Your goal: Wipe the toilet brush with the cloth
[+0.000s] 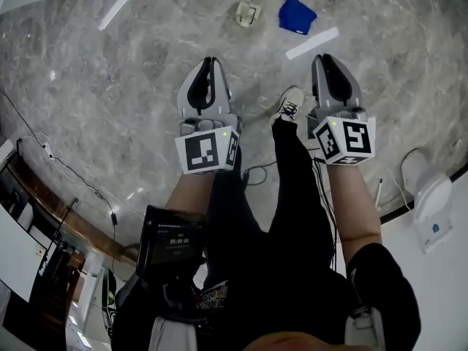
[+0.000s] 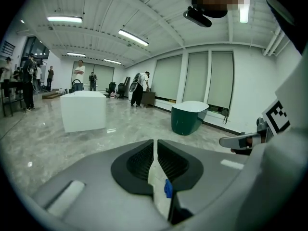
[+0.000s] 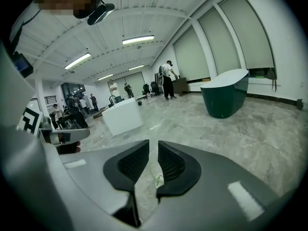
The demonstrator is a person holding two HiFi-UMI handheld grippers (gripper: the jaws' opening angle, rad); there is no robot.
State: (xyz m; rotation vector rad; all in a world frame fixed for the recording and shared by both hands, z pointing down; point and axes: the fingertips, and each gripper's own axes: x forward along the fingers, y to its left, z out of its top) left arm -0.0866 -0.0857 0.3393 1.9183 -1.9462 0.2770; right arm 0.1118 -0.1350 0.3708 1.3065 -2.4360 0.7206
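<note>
In the head view a blue cloth (image 1: pixel 296 14) lies crumpled on the marble floor, far ahead. Just left of it stands a small pale thing (image 1: pixel 248 13) that looks like the toilet brush in its holder. Both grippers hang well short of them, above the floor. My left gripper (image 1: pixel 210 63) has its jaws together with only a hairline slit; the cloth (image 2: pixel 167 188) shows through the gap behind the pads. My right gripper (image 1: pixel 330 58) stands a narrow gap open with nothing between its pads, and the pale brush holder (image 3: pixel 157 179) shows on the floor beyond.
Two white strips (image 1: pixel 312 42) (image 1: pixel 117 7) lie on the floor. My own leg and shoe (image 1: pixel 290 102) stand between the grippers. A white fixture (image 1: pixel 431 205) and cables sit at the right. A green tub (image 2: pixel 188 117), a white block (image 2: pixel 84 110) and several people are across the room.
</note>
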